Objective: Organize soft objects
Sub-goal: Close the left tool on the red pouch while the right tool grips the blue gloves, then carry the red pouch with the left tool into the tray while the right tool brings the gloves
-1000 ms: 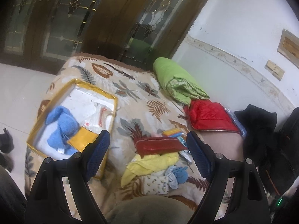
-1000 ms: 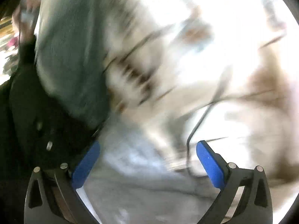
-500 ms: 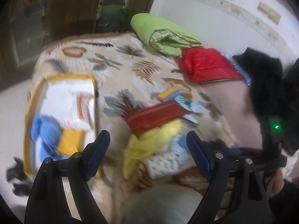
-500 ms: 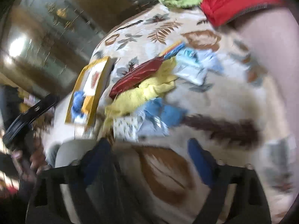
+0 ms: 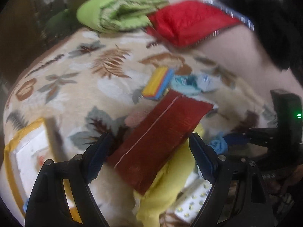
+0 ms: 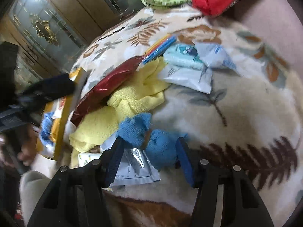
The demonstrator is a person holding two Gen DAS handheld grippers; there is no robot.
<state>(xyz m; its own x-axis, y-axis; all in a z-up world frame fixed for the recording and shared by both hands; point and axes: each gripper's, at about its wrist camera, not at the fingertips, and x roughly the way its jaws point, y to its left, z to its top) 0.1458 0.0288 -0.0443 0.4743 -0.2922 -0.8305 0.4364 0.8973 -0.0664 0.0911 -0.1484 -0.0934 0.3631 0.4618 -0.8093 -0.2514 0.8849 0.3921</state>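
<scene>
A pile of soft things lies on the leaf-patterned blanket (image 5: 106, 87). My left gripper (image 5: 150, 155) is open above a dark red foil pouch (image 5: 161, 132), which lies on a yellow towel (image 5: 166, 185); its pads do not touch the pouch. In the right wrist view my right gripper (image 6: 149, 158) straddles a crumpled blue cloth (image 6: 151, 140). Its jaws are closing, with the cloth between them and the pads near its edges. The same yellow towel (image 6: 130, 98) and red pouch (image 6: 113, 83) lie just beyond. The yellow-rimmed box (image 5: 11, 155) sits at the left.
A rolled green quilt (image 5: 117, 13), a red padded cover (image 5: 189, 24) and black clothing (image 5: 265, 19) lie at the far side. Plastic packets (image 6: 189, 70), a yellow-blue pack (image 5: 157, 85) and a silver sachet (image 6: 136, 168) lie around the pile. Wooden doors with glass (image 6: 47, 28) stand behind.
Both grippers dropped closer to the pile. The right view swung from a blur onto the blue cloth and its jaws narrowed. The left one now hovers over the red pouch.
</scene>
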